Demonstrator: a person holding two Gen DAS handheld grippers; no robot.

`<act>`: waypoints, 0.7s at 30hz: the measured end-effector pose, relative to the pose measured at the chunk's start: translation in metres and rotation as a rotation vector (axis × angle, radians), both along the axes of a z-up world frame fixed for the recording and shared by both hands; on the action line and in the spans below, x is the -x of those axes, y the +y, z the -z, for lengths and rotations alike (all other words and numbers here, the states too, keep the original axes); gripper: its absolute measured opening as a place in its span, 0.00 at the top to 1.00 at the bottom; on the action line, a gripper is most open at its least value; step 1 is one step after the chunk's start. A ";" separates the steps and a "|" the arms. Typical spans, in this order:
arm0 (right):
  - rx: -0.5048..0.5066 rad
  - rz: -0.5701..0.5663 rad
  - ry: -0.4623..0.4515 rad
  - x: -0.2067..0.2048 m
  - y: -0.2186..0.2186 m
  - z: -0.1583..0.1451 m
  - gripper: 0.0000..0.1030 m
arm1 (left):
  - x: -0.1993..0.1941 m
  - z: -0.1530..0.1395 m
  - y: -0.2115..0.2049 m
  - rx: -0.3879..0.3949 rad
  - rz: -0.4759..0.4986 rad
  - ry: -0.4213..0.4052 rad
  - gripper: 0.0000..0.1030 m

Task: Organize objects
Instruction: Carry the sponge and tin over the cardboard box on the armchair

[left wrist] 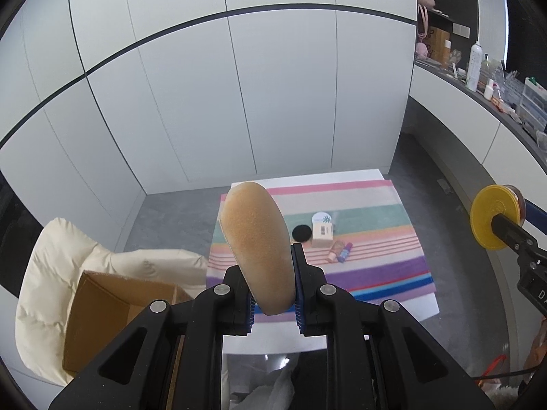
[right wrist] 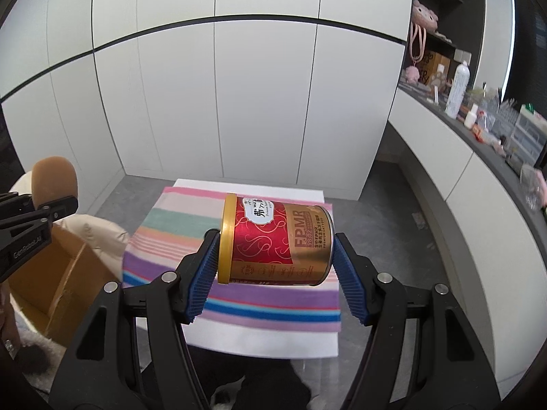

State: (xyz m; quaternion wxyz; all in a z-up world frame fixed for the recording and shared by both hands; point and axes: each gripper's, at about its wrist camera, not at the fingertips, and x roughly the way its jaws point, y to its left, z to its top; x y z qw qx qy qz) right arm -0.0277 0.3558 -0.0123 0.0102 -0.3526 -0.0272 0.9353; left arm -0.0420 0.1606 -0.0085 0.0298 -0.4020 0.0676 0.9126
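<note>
Between the jaws of the left gripper [left wrist: 271, 285] a brown bread roll [left wrist: 257, 244] is pinched upright, held in the air above the near edge of the table [left wrist: 273, 336]. Beside it, the right gripper [right wrist: 277, 266] has its jaws clamped on the two ends of a red and gold can [right wrist: 277, 242] with a yellow lid, lying sideways above the near part of the striped cloth [right wrist: 239, 302]. To the left, off the table, an open cardboard box [left wrist: 102, 311] sits on a cream cushion [left wrist: 51, 266]. Farther along the cloth, near its middle, lie two small bottles [left wrist: 340, 251], a small box [left wrist: 322, 235], a black disc [left wrist: 302, 232] and a round white container [left wrist: 322, 218].
</note>
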 end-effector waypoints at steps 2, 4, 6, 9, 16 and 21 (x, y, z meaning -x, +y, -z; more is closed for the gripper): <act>0.002 0.010 -0.005 -0.011 0.001 0.003 0.34 | -0.008 0.004 -0.003 -0.006 0.005 -0.013 0.82; -0.002 0.017 -0.015 -0.022 0.000 0.008 0.34 | -0.015 0.007 -0.007 -0.013 0.008 -0.022 0.82; 0.007 0.015 -0.028 -0.033 0.000 0.013 0.34 | -0.024 0.010 -0.010 -0.014 0.004 -0.021 0.82; 0.028 0.019 -0.041 -0.050 0.001 0.020 0.34 | -0.035 0.013 -0.017 -0.027 0.005 -0.027 0.82; 0.057 -0.006 -0.116 -0.084 0.001 0.043 0.34 | -0.056 0.021 -0.014 -0.020 0.052 -0.034 0.82; 0.050 0.004 -0.161 -0.091 0.000 0.058 0.34 | -0.059 0.027 -0.011 -0.016 0.082 -0.046 0.82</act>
